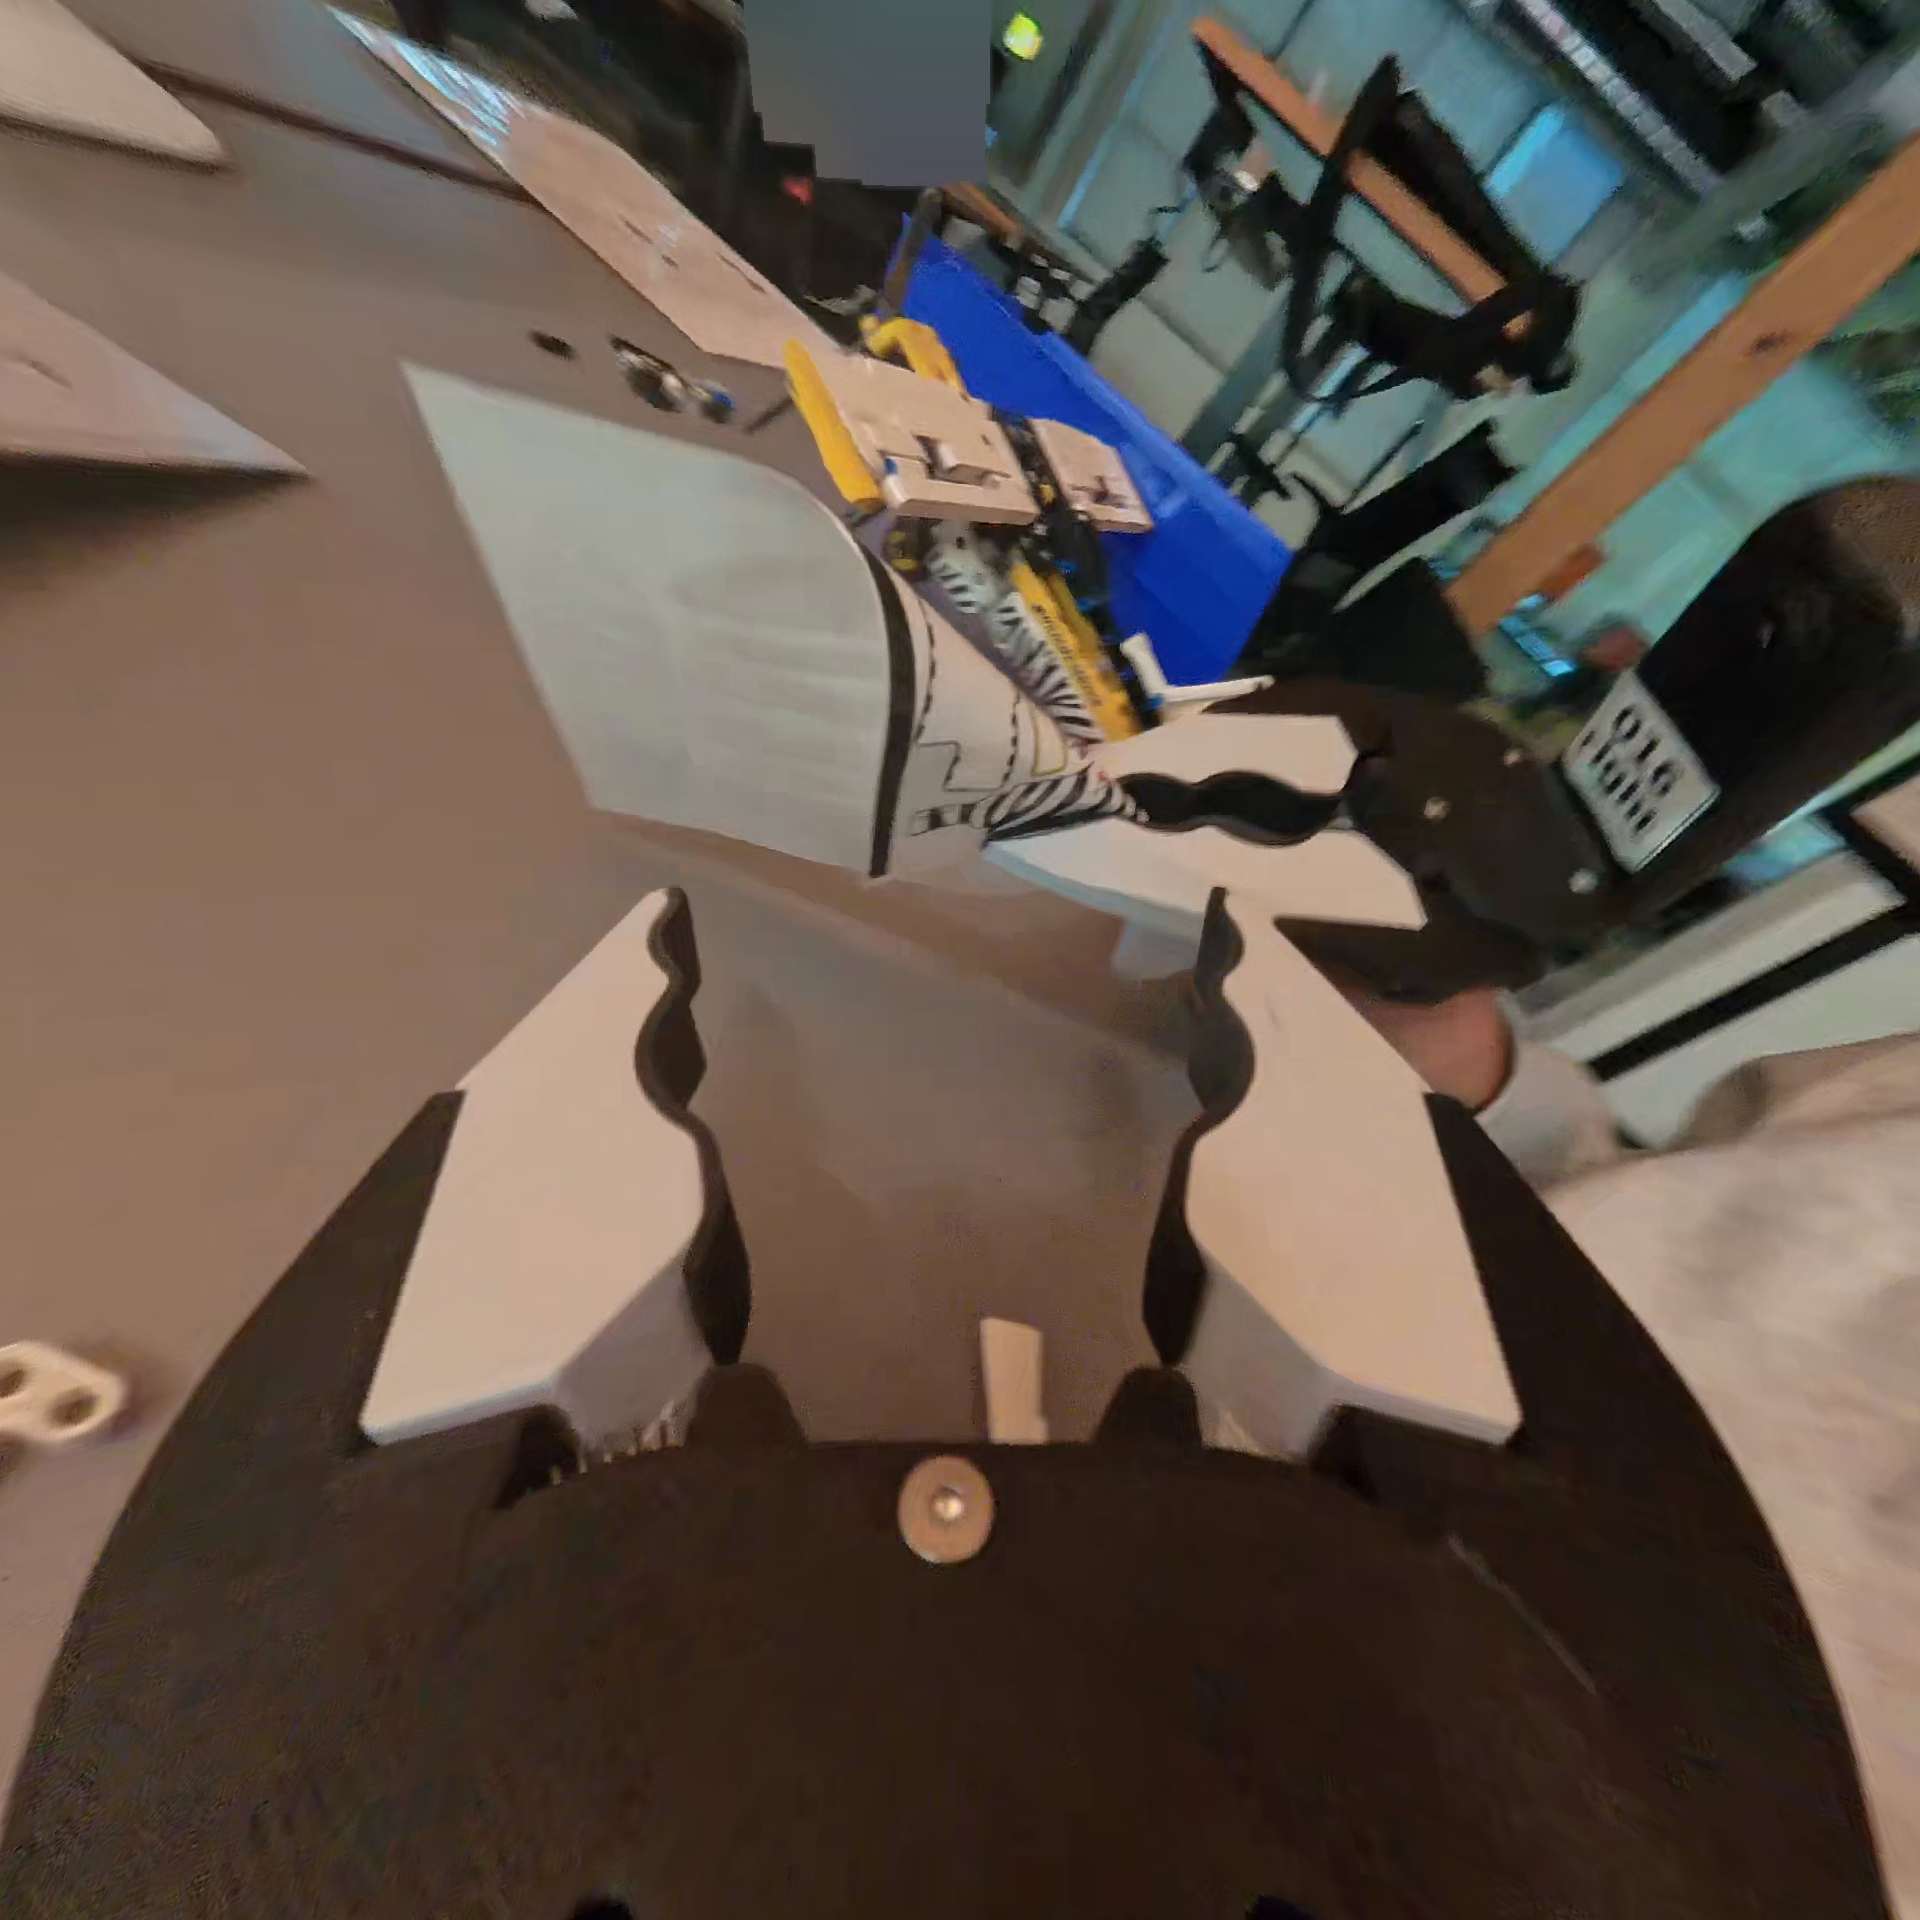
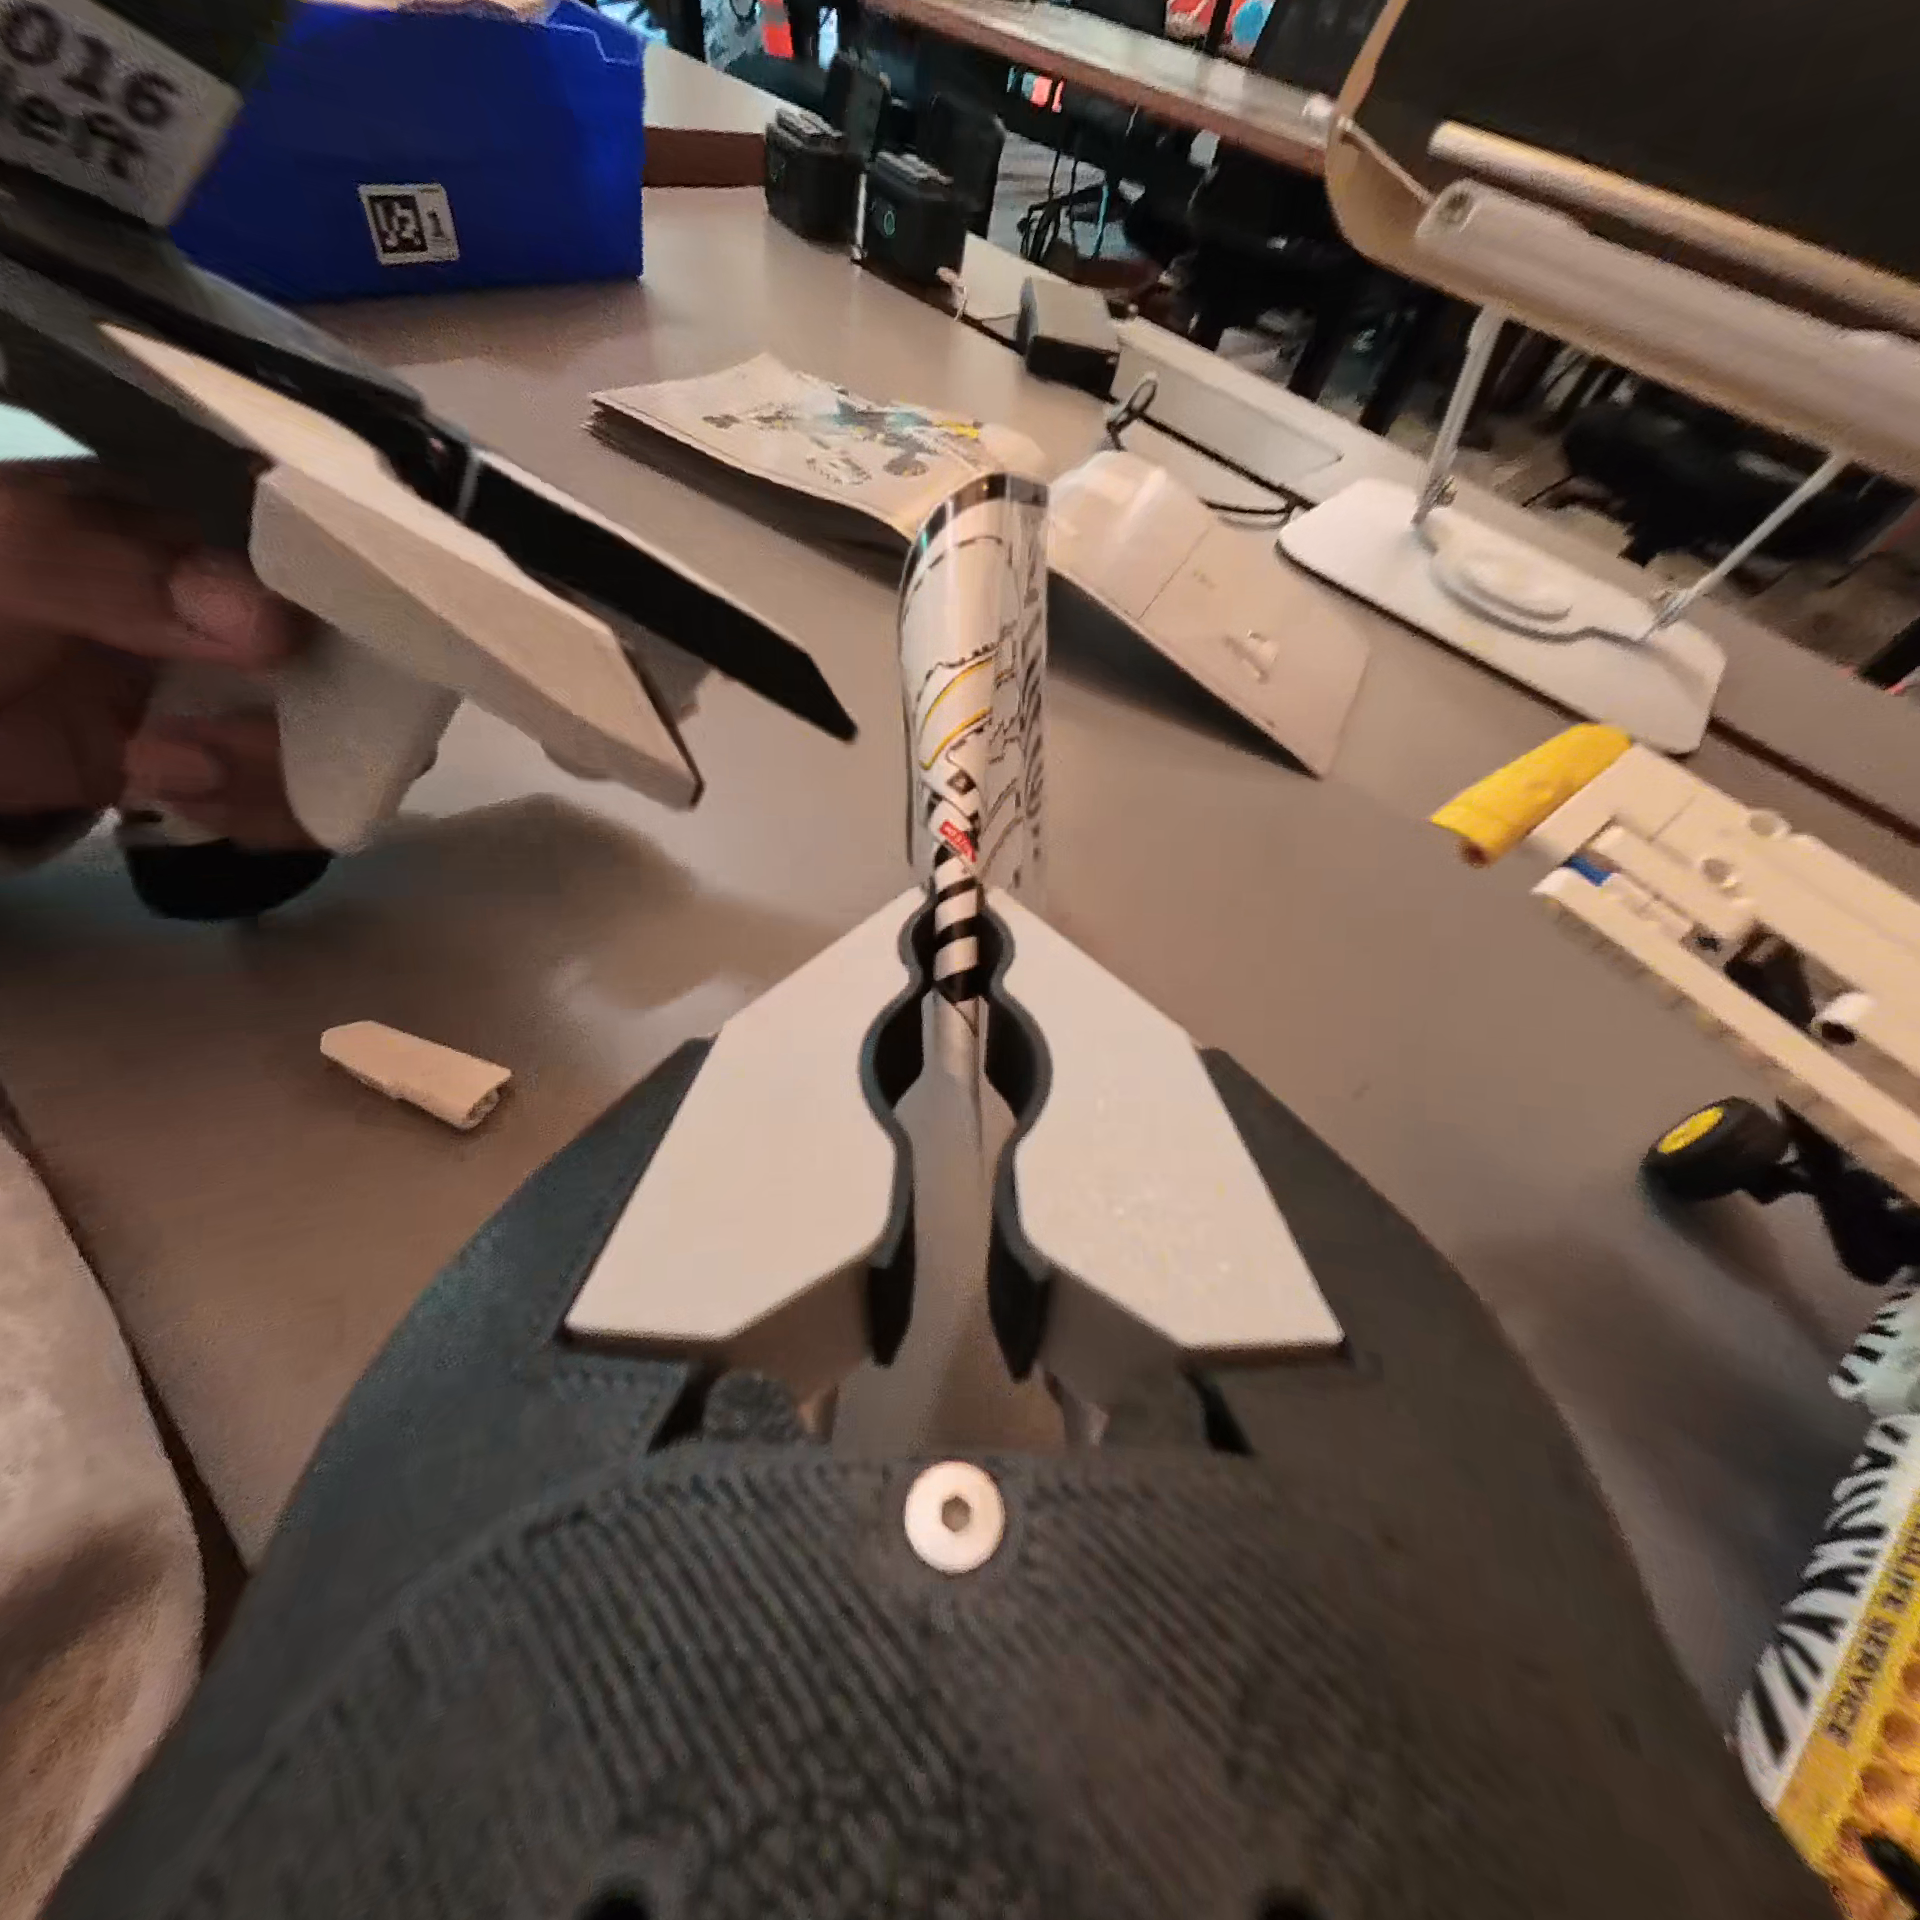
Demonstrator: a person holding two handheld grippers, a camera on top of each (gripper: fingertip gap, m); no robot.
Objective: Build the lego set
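My right gripper (image 2: 958, 914) is shut on a sticker sheet (image 2: 971, 686) with zebra stripes, which curls upright above the table. In the left wrist view the same sheet (image 1: 707, 623) bends over, pinched at its striped corner by the right gripper (image 1: 1122, 805). My left gripper (image 1: 940, 914) is open and empty, just below the sheet; it also shows at the left in the right wrist view (image 2: 665, 727). The white, yellow and black lego vehicle (image 1: 987, 488) stands behind the sheet; it shows at the right edge in the right wrist view (image 2: 1704, 904).
A blue bin (image 2: 436, 156) stands at the back. An instruction booklet (image 2: 769, 447) lies mid-table. A loose white lego beam (image 2: 416, 1070) lies on the table and a small white connector (image 1: 52, 1392) at the left. A white stand (image 2: 1496, 582) sits to the right. My left and right fingertips are right by each other. The small white connector (image 1: 52, 1392) sits 10 centimeters or so from the ends of my left fingers.
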